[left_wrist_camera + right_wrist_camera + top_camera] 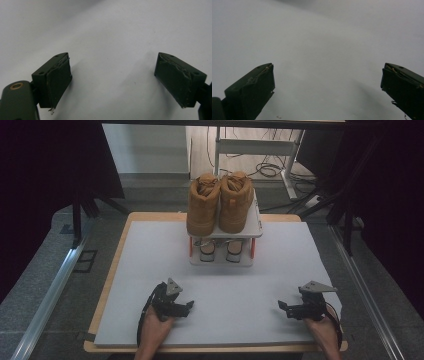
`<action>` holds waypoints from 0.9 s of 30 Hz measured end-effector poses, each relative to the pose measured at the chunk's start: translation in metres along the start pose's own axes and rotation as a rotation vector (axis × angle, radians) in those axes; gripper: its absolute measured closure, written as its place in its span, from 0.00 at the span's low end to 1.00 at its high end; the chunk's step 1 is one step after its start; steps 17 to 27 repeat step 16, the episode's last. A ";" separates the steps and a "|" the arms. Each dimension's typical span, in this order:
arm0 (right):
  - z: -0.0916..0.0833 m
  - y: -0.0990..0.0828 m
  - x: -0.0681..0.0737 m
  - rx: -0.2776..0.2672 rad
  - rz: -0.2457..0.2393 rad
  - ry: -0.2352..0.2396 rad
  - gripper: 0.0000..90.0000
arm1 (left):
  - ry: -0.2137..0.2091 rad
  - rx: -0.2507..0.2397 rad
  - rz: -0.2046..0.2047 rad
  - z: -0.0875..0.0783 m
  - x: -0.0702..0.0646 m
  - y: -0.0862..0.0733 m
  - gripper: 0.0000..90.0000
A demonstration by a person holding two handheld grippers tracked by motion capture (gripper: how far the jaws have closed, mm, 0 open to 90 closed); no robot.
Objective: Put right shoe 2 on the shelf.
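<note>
A pair of tan high-top boots [219,202] stands on the top shelf of a small white two-tier rack [254,227] at the far middle of the table. A second pair of shoes [220,250] sits on the lower shelf, mostly hidden. My left gripper [189,306] rests near the front left of the white board, open, with nothing between its pads [58,80]. At the front right lies my right gripper [283,308], also open and empty, its jaws wide apart over bare white surface [324,75].
The white board [150,270] lies on a wooden table [111,280]. Grey floor and metal rails [50,290] flank the table. Cables [267,169] and a desk frame lie beyond the rack.
</note>
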State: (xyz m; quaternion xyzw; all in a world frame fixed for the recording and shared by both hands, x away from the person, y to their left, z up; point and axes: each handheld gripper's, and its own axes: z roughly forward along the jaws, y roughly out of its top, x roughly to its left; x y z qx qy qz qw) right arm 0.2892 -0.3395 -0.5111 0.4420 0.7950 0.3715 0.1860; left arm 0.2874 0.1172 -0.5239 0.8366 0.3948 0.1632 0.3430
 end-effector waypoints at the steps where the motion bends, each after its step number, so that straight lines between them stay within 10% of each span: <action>1: 0.002 -0.001 0.001 0.007 0.001 0.002 0.00 | 0.000 0.000 0.000 0.000 0.000 0.000 0.15; 27: 0.014 -0.003 0.008 0.079 -0.038 -0.011 0.00 | -0.004 0.002 -0.004 0.000 0.001 0.000 0.15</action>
